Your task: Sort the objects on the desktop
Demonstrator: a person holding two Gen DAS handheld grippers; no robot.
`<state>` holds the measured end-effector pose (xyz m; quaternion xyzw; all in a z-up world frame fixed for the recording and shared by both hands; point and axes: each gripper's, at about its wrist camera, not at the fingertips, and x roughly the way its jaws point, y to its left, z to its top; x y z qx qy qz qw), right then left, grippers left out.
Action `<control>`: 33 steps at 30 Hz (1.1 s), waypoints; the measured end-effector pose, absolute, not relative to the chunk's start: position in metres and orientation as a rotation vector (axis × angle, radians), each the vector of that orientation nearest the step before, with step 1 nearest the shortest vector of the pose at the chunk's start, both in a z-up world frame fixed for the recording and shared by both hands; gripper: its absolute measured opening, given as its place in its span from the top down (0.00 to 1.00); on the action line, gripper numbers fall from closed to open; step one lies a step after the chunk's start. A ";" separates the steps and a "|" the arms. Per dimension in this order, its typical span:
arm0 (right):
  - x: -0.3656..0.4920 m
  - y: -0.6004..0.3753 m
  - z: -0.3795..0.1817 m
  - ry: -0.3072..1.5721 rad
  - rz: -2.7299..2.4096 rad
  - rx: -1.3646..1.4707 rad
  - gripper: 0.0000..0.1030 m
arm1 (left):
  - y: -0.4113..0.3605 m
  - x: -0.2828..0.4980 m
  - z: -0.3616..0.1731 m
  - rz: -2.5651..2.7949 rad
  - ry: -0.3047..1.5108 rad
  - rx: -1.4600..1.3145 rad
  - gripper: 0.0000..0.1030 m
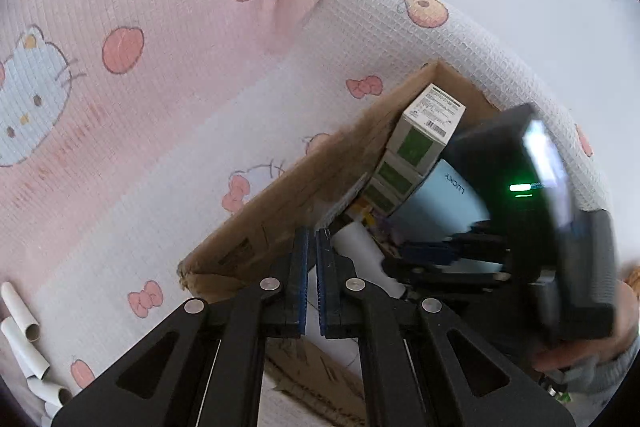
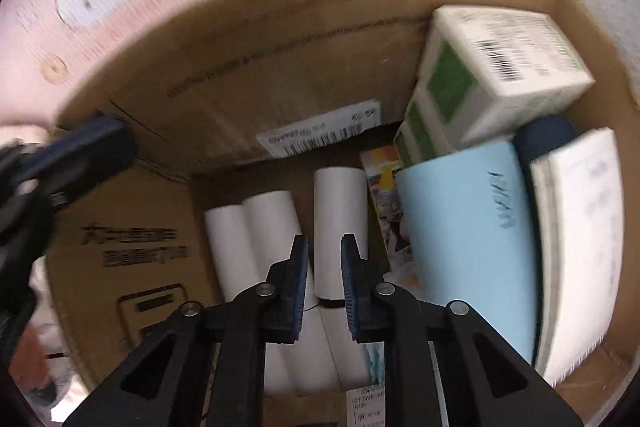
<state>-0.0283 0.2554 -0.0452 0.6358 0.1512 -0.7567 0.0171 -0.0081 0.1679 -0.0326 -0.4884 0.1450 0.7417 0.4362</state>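
Pink-and-white waffle-weave cloth (image 1: 168, 131) with cat-face and bow prints covers the surface under everything in the left wrist view. Left tongs (image 1: 312, 283): blue pads nearly together, only a narrow slit between them, nothing held. Directly ahead of the tips stands the near wall of a cardboard box (image 1: 280, 215). Inside it, ahead and to the right of the tongs: stacked green-and-white cartons (image 1: 424, 131), a pale blue box (image 1: 444, 203) printed "LUCKY", and one white paper roll (image 1: 360, 247) just right of the tips. Right tongs (image 1: 436, 259) reach into the box from the right, blurred, with the dark body and its green light behind; their gap cannot be read from this view. Far left and behind the tips, several bare cardboard tubes (image 1: 24, 343) lie on the cloth.

Right wrist view, looking down into the box (image 2: 280, 67). Right tongs (image 2: 324, 287): pads apart by a moderate gap, empty. Three white paper rolls (image 2: 340, 227) lie on the box floor just beyond and below the tips, side by side. Right of the tongs: the blue box (image 2: 468, 239) on edge, a white box (image 2: 580, 239) beyond it, the green-and-white cartons (image 2: 492, 67) ahead and right. A shipping label (image 2: 320, 135) sits on the far wall. Left tongs (image 2: 80, 151) show blurred at the left rim.
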 end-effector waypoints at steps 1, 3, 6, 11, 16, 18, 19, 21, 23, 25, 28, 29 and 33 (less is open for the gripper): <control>-0.031 0.253 -0.051 0.482 -2.333 1.997 0.87 | 0.167 -0.010 -0.035 1.836 0.349 -1.221 0.96; -0.035 0.246 -0.063 0.558 -2.317 2.032 0.87 | 0.163 -0.012 -0.036 1.835 0.351 -1.221 0.96; -0.040 0.240 -0.070 0.604 -2.314 2.075 0.87 | 0.159 -0.011 -0.036 1.834 0.363 -1.193 0.96; -0.050 0.231 -0.079 0.837 -2.335 2.107 0.86 | 0.154 -0.006 -0.033 1.831 0.383 -1.167 0.96; -0.053 0.222 -0.092 0.947 -2.239 2.164 0.87 | 0.150 -0.008 -0.032 1.816 0.359 -1.161 0.96; -0.052 0.217 -0.099 1.046 -2.216 2.181 0.87 | 0.150 -0.007 -0.032 1.815 0.360 -1.153 0.96; -0.051 0.213 -0.103 1.108 -2.196 2.179 0.87 | 0.149 -0.007 -0.032 1.816 0.360 -1.153 0.96; -0.048 0.207 -0.113 1.230 -2.148 2.173 0.86 | 0.147 -0.009 -0.031 1.825 0.366 -1.157 0.97; -0.049 0.205 -0.114 1.223 -2.157 2.183 0.86 | 0.147 -0.010 -0.031 1.820 0.363 -1.154 0.97; -0.050 0.205 -0.112 1.185 -2.143 2.191 0.86 | 0.148 -0.011 -0.031 1.819 0.357 -1.158 0.97; -0.050 0.207 -0.111 1.047 -2.130 2.212 0.86 | 0.146 -0.012 -0.031 1.822 0.352 -1.169 0.97; -0.050 0.209 -0.112 0.988 -2.119 2.227 0.86 | 0.144 -0.012 -0.031 1.822 0.348 -1.172 0.97; -0.045 0.216 -0.111 0.847 -2.066 2.278 0.85 | 0.141 -0.015 -0.031 1.814 0.330 -1.188 0.97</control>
